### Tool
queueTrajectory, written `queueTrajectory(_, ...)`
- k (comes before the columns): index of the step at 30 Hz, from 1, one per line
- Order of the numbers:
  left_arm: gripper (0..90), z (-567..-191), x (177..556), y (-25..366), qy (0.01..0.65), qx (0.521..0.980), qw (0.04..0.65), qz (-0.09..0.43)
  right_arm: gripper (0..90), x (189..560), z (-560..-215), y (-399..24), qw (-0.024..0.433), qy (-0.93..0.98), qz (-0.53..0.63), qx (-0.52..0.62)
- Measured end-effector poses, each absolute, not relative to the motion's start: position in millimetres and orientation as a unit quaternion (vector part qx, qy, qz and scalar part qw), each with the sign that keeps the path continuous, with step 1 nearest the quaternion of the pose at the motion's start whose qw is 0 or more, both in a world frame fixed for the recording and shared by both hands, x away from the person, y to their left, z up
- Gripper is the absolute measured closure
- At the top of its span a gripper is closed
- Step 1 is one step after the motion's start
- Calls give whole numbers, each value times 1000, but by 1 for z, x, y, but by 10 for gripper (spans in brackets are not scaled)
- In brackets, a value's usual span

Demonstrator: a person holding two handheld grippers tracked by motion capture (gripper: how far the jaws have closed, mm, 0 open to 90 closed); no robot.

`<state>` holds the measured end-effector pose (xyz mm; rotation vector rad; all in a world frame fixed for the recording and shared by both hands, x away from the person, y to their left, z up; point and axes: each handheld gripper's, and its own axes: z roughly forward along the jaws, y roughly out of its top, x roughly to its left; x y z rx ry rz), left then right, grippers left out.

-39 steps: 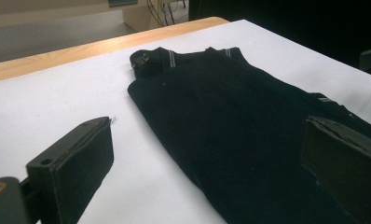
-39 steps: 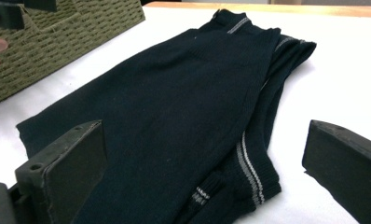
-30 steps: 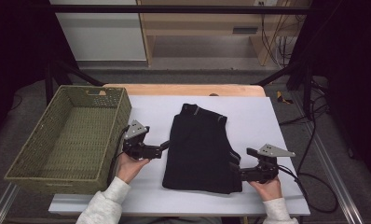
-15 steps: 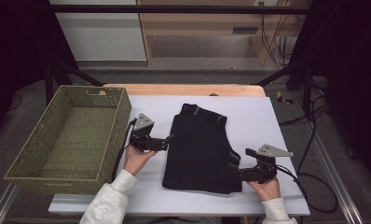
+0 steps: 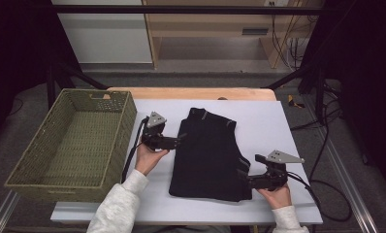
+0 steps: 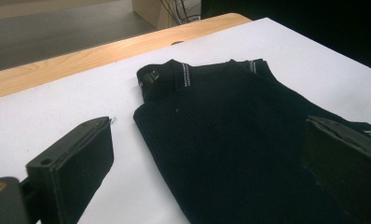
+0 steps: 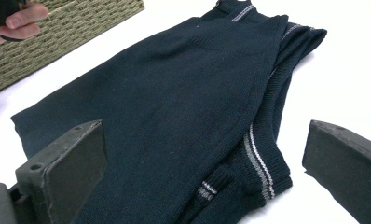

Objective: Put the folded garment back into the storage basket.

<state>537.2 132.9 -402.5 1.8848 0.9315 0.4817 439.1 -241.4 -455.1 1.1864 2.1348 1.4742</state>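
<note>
A folded black knit garment (image 5: 208, 155) with thin pale stripes at its collar and hem lies mid-table on the white top (image 5: 278, 126). My left gripper (image 5: 180, 140) is at its left edge, near the collar end. In the left gripper view that gripper (image 6: 207, 172) is open, and the garment (image 6: 230, 121) spreads between and beyond its jaws. My right gripper (image 5: 243, 179) is at the garment's near right corner. It is open (image 7: 207, 168), with the striped hem (image 7: 258, 163) lying between its jaws. Neither gripper holds any cloth.
A green woven basket (image 5: 128, 116) stands empty on the table's left side; its wall (image 7: 72, 23) also appears in the right gripper view. A wooden strip (image 5: 191, 93) runs along the far edge. Bare white table lies right of the garment.
My left gripper has slid away from the person along the garment's left edge, toward the collar. The right gripper has stayed at the near right corner.
</note>
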Motion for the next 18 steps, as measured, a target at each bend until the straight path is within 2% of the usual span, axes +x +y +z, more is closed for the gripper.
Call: queueTrajectory(18, 23, -417, 566, 111, 385, 785, 444, 196, 2, 440, -457, -240, 141, 743, 511, 410)
